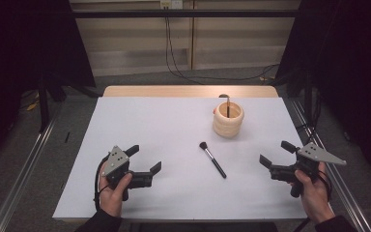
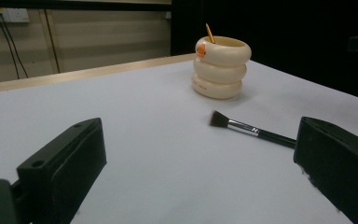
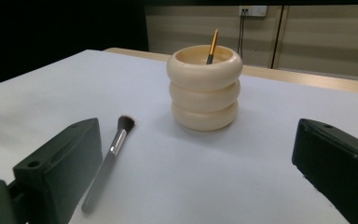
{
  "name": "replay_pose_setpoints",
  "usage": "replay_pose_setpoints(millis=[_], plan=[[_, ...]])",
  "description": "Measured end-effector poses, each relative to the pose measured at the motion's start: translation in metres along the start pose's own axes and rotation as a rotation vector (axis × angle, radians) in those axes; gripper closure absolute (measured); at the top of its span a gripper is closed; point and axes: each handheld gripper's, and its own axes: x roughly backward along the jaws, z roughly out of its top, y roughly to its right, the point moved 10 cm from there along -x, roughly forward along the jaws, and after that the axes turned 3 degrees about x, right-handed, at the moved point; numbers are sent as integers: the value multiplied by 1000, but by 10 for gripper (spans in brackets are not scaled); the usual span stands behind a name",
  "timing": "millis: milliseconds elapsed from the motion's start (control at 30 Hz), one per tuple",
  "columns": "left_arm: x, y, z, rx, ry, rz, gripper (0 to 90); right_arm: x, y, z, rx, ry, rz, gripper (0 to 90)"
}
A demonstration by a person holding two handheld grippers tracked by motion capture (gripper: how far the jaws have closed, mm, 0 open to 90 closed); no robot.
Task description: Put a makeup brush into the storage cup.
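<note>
A makeup brush [image 1: 212, 159] with a black handle and dark bristles lies flat on the white table [image 1: 149, 121], near its middle. In the left gripper view the brush [image 2: 249, 129] is ahead and to the right; in the right gripper view the brush [image 3: 109, 156] lies beside the left jaw. A cream ribbed holder [image 1: 228, 119] stands upright behind it with a thin brush handle [image 1: 228, 104] sticking out. The holder [image 2: 222, 67] [image 3: 204, 87] shows in both gripper views. My left gripper [image 1: 144, 158] rests open at the front left. My right gripper [image 1: 276, 153] is open at the front right. Both are empty.
A wooden strip [image 1: 188, 91] runs along the table's far edge. Cables [image 1: 174, 53] hang down the wall behind and trail on the floor. Metal rails [image 1: 24, 164] flank the table on both sides. Dark curtains stand at the left and right.
</note>
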Motion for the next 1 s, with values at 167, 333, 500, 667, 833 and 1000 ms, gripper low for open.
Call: replay_pose_setpoints(millis=[167,333,500,667,833,1000], plan=[[0,0,1,14,7,-8,22,7,-5,-12,-20,-6,18,11],[0,0,1,3,5,-1,22,7,-2,-15,-32,-10,13,11],[1,0,2,4,6,3,22,8,-1,-15,-8,-6,14,11],[0,0,1,6,7,-1,22,9,0,-12,-26,4,12,9],[1,-1,1,13,10,-8,22,8,-1,-11,-34,9,14,9],[0,0,1,5,9,-5,22,8,-2,-11,-22,12,27,8]])
